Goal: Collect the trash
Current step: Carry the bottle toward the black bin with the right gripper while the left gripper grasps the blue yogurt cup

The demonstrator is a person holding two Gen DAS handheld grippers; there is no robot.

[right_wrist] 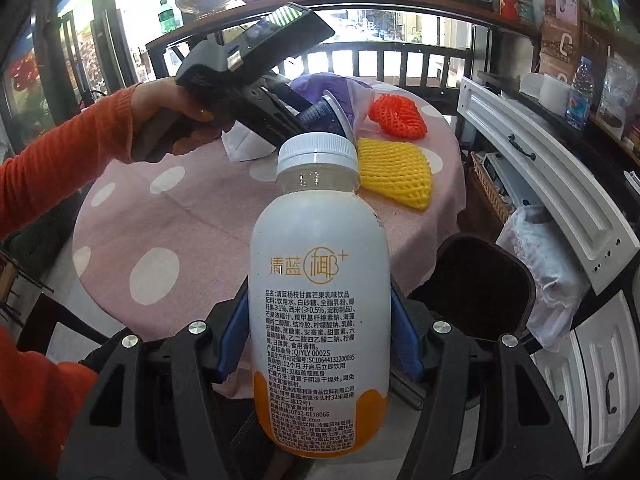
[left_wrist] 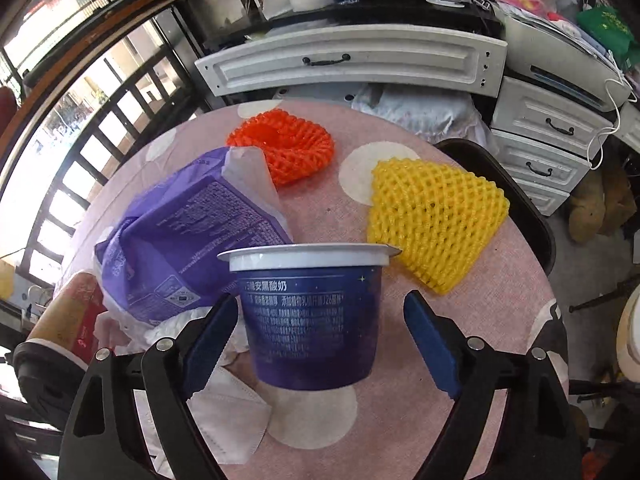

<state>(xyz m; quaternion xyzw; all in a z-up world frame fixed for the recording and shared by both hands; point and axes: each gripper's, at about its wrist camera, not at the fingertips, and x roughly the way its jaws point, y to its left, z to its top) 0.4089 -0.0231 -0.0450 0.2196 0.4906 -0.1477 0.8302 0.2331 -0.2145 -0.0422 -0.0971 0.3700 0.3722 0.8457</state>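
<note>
A dark blue yogurt cup [left_wrist: 312,320] with a white rim sits tilted between the fingers of my left gripper [left_wrist: 320,300]. The left pad is close against it and a gap shows at the right pad, so the gripper is open. Around it on the pink dotted tablecloth [left_wrist: 320,200] lie a purple bag [left_wrist: 188,232], an orange foam net [left_wrist: 284,148], a yellow foam net [left_wrist: 432,216] and a white face mask [left_wrist: 228,412]. My right gripper [right_wrist: 320,332] is shut on a white plastic bottle [right_wrist: 320,280] with an orange base, held near the table's edge. From there the left gripper [right_wrist: 256,80] is seen in a hand with an orange sleeve.
A black chair [right_wrist: 480,280] stands by the table on the right. White drawers [left_wrist: 352,56] and a cluttered shelf lie beyond the table. A red-and-tan container [left_wrist: 68,312] stands at the table's left. Crumpled white tissue [left_wrist: 172,328] lies under the purple bag.
</note>
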